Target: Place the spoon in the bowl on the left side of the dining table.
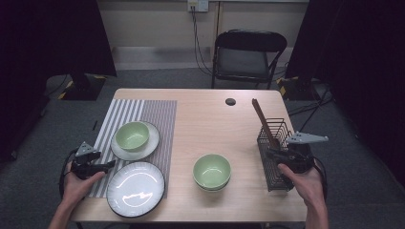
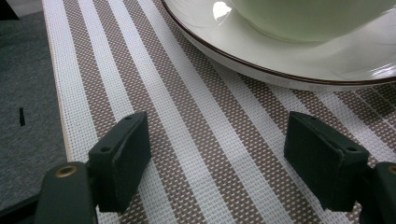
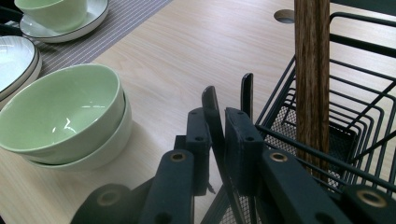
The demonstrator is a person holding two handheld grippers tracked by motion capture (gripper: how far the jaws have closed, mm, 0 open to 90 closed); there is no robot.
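My left gripper (image 1: 107, 164) (image 2: 217, 154) is open and low over the striped placemat (image 1: 143, 112) (image 2: 187, 116), with nothing between its jaws. Just ahead of it a white plate (image 1: 154, 142) (image 2: 289, 65) carries a green bowl (image 1: 132, 135) (image 2: 303, 18). My right gripper (image 1: 273, 152) (image 3: 215, 119) is shut on a thin black flat strip (image 3: 208, 100) at the near-left side of the black wire basket (image 1: 282, 128) (image 3: 355, 116). A brown wooden stick (image 1: 261, 119) (image 3: 312, 70) stands in the basket, leaning to the far left.
Two stacked green bowls (image 1: 212, 171) (image 3: 60, 107) sit mid-table, left of the basket. An empty white plate (image 1: 135, 188) (image 3: 14, 56) lies at the front left. A cable hole (image 1: 230, 101) (image 3: 287, 16) is near the far edge, with a folding chair (image 1: 248, 52) behind.
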